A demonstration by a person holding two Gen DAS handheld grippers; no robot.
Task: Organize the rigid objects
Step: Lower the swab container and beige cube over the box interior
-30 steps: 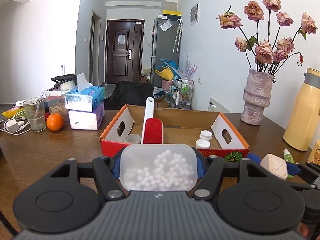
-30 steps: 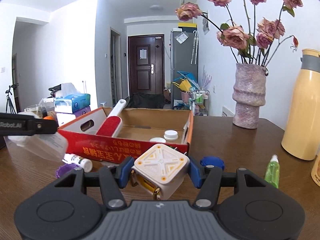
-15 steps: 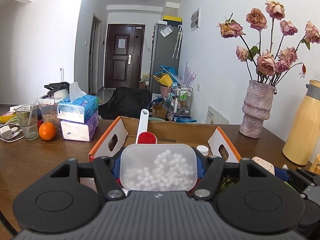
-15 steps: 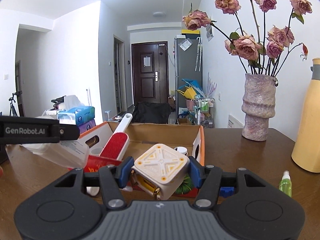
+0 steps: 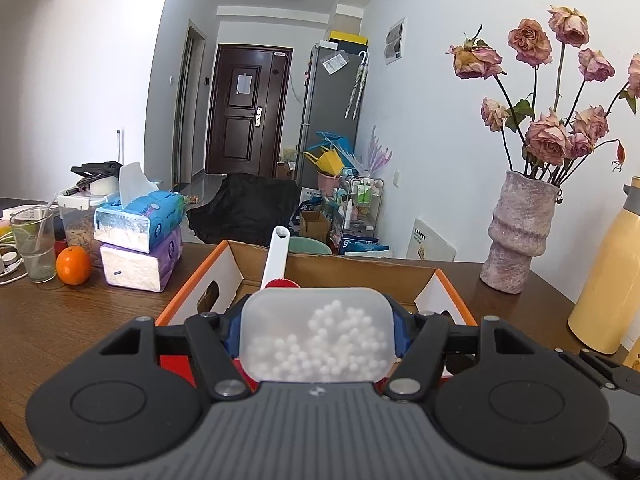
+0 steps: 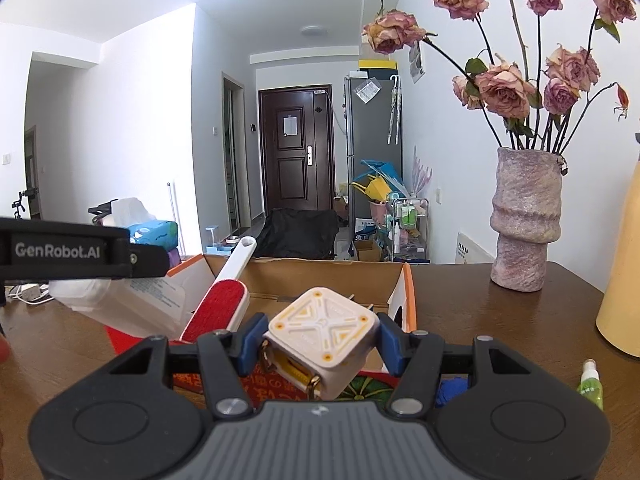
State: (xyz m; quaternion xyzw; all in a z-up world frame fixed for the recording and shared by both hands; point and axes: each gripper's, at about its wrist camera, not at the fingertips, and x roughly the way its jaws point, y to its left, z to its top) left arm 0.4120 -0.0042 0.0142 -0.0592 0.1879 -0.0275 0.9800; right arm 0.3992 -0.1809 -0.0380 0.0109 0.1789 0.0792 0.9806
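Both grippers loaded at the cardboard box (image 5: 344, 270), nothing dropped in yet.
Left gripper (image 5: 316, 338) clamps the clear tub of white beads (image 5: 316, 340); right gripper (image 6: 318, 340) clamps the white-and-yellow cube (image 6: 322, 330). Risk: the lint brush (image 6: 224, 300) leaning in the box snags a load on release.

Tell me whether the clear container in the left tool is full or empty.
Partly full. Small white balls fill roughly the lower half of the clear container, which the left tool grips; the upper part looks empty.
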